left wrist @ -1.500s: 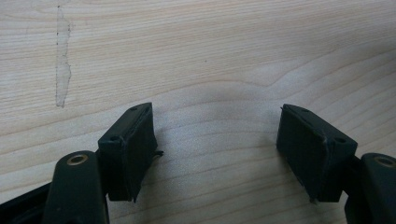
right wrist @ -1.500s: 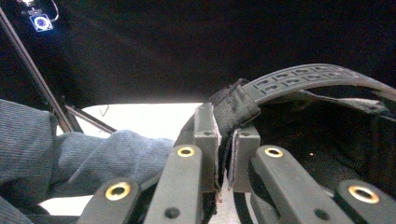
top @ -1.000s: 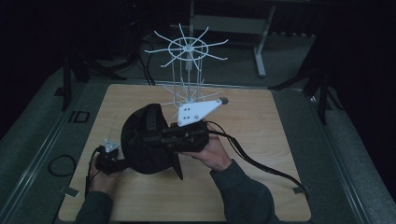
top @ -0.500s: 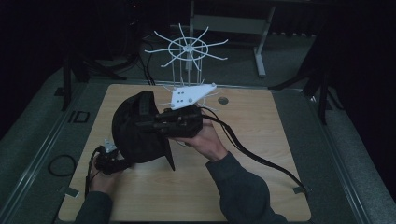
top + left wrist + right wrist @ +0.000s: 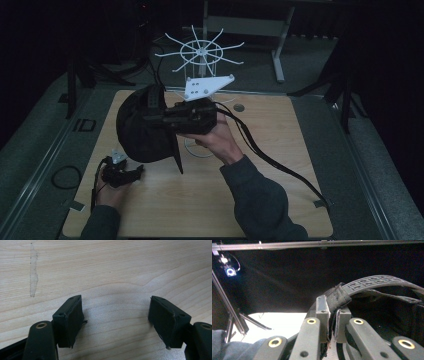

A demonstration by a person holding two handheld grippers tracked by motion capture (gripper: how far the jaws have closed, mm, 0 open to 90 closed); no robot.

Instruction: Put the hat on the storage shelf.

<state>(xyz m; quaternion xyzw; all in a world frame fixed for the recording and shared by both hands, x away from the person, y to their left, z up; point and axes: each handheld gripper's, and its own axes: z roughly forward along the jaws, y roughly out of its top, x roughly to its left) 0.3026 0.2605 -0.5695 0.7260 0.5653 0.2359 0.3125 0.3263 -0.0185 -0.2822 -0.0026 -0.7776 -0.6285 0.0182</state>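
Right gripper (image 5: 332,323) jaws clamped on rear band of black cap (image 5: 145,127), beside adjuster strap (image 5: 382,281). Left gripper (image 5: 116,320) jaws spread wide, nothing between, table (image 5: 107,270) seen beneath. Cap held raised above table, just in front of white rack (image 5: 200,52), below its spokes; brim pointed down. Left gripper (image 5: 120,172) rested on table, near and left of rack base. Step judged: carrying cap to rack. Next move judged to call for lift above spoke tip, then band hooked over it.
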